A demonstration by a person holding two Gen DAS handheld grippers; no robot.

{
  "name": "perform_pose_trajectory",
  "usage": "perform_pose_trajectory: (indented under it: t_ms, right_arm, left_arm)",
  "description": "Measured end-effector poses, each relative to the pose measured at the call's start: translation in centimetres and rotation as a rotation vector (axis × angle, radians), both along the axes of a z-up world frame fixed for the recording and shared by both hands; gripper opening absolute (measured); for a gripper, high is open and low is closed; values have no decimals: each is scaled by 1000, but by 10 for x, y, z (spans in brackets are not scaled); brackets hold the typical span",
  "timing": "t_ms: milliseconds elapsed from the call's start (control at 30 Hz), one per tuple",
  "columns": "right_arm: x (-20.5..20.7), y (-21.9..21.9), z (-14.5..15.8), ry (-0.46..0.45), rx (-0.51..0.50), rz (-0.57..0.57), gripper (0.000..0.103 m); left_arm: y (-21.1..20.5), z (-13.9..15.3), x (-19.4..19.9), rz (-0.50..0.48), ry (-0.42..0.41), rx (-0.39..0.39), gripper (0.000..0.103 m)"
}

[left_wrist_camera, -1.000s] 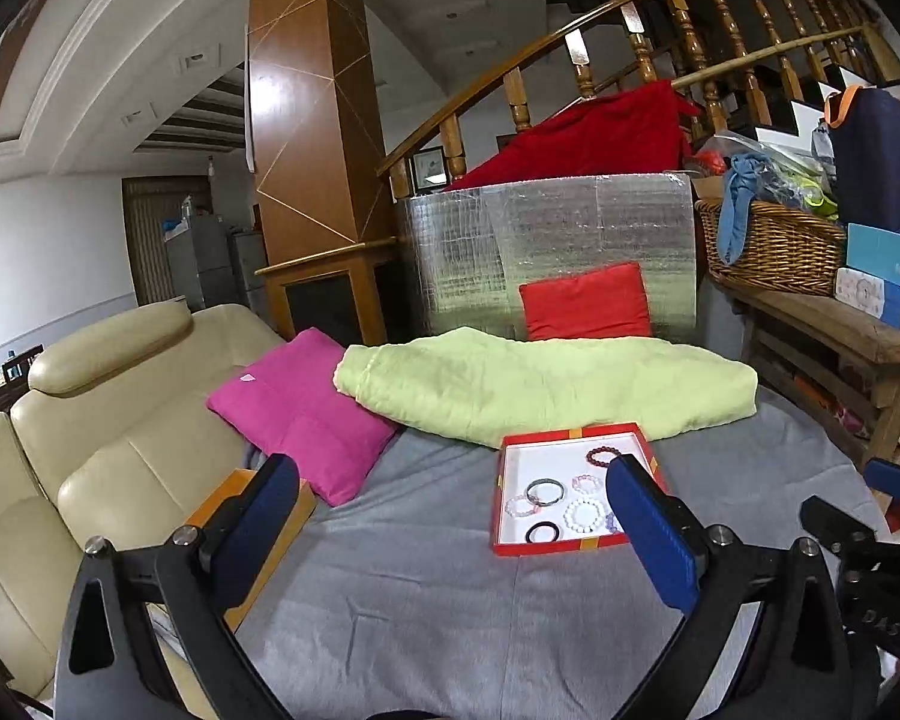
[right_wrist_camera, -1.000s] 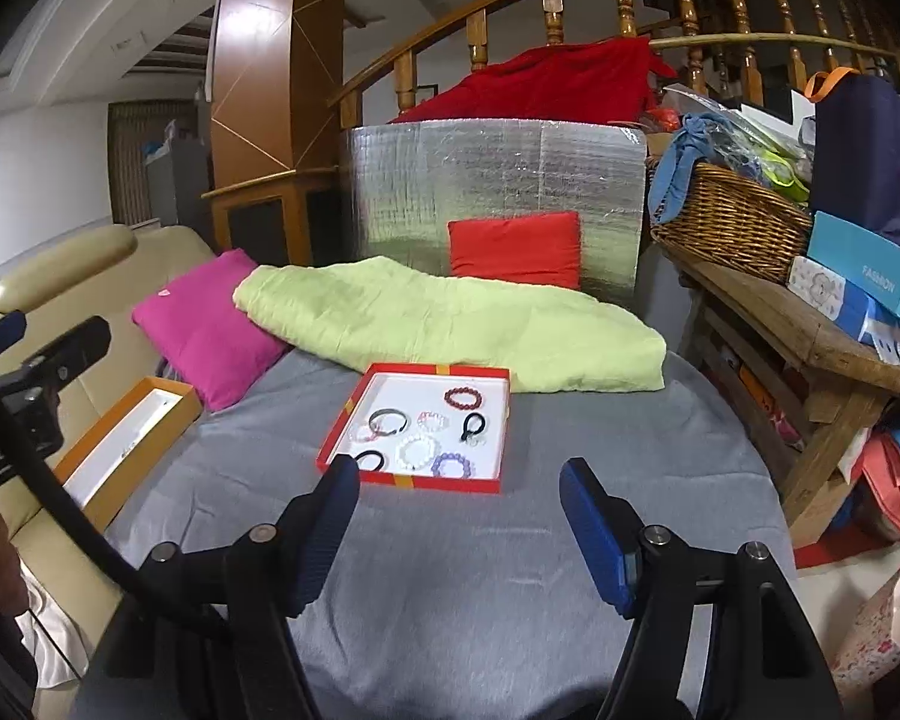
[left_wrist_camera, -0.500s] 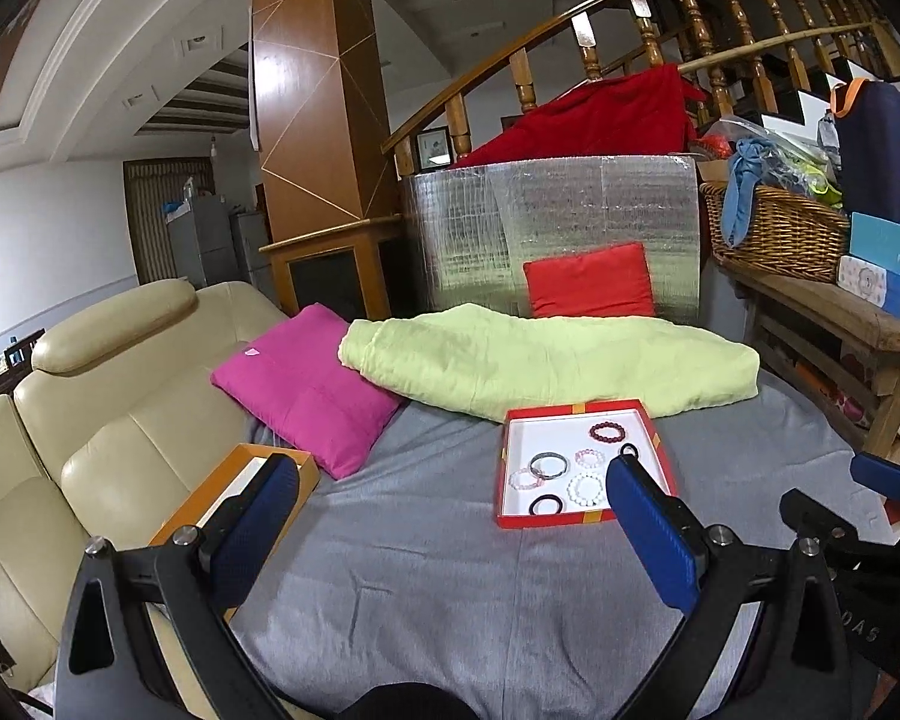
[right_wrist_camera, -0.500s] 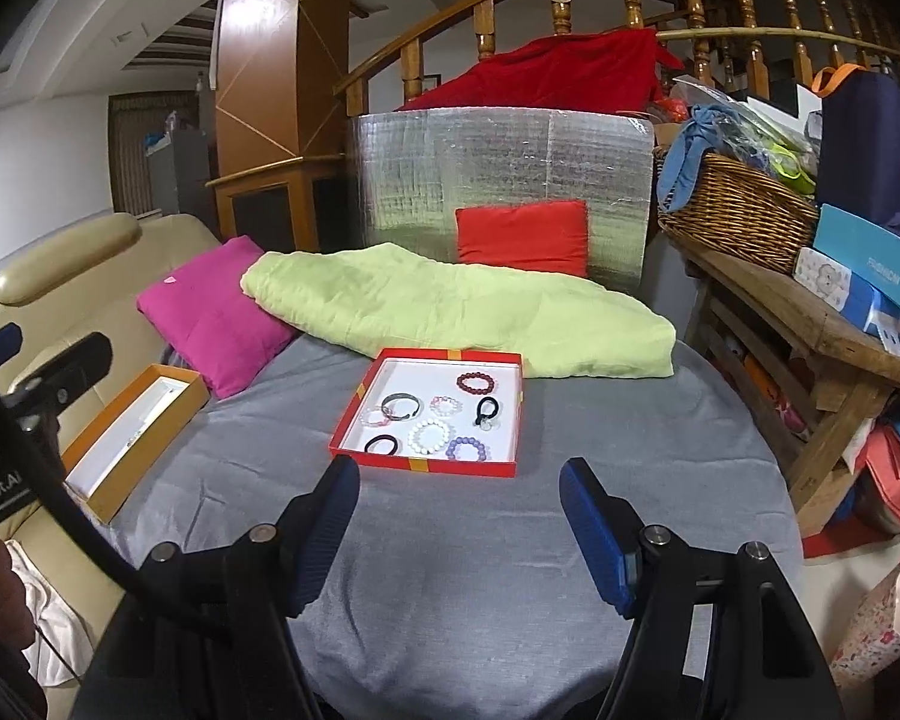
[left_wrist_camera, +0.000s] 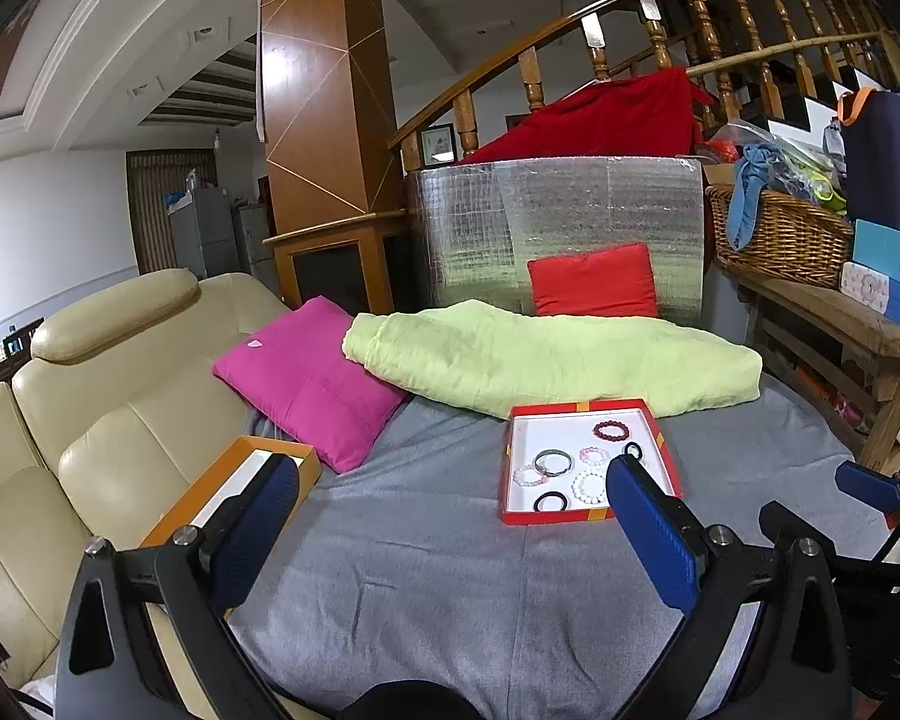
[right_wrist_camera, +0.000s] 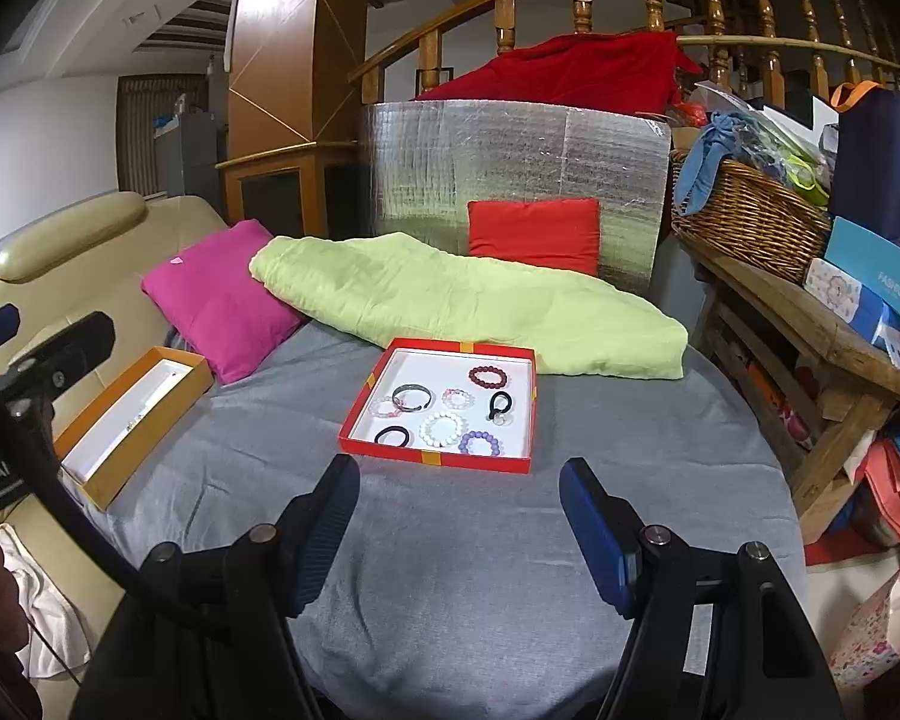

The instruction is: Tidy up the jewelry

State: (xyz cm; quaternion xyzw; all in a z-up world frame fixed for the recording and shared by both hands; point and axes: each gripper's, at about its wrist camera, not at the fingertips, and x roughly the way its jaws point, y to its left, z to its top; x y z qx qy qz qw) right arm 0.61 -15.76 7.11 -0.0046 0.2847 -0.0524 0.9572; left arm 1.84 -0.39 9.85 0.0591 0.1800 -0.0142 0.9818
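A red tray (right_wrist_camera: pixel 354 441) (left_wrist_camera: pixel 666 450) with a white floor lies on the grey cloth and holds several bracelets and hair ties: a dark red bead bracelet (right_wrist_camera: pixel 489 376), a white bead one (right_wrist_camera: pixel 443 427), a purple one (right_wrist_camera: pixel 481 443). An orange box (right_wrist_camera: pixel 144 420) (left_wrist_camera: pixel 174 525) with a white lining sits at the left edge. My left gripper (left_wrist_camera: pixel 450 492) is open and empty, short of the tray. My right gripper (right_wrist_camera: pixel 459 498) is open and empty, just in front of the tray.
A green quilt (right_wrist_camera: pixel 468 306), a pink cushion (right_wrist_camera: pixel 222 300) and a red cushion (right_wrist_camera: pixel 534 234) lie behind the tray. A beige sofa (left_wrist_camera: pixel 102 372) is at the left. A wooden bench (right_wrist_camera: pixel 810 348) with a wicker basket (right_wrist_camera: pixel 744 222) and boxes stands at the right.
Both grippers have tilted and moved forward, so the tray now appears nearer and lower in each view. Both stay open and empty.
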Motion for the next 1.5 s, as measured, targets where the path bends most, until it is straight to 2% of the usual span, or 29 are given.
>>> perform_pose_trajectory:
  t_ms: [533,1500]
  right_arm:
    - [7,15,6,-6,-26,7,73]
    - [17,49,9,4,-77,21,73]
  left_arm:
    - [13,2,-1,-9,0,-28,102]
    - [56,0,1,53,6,-75,102]
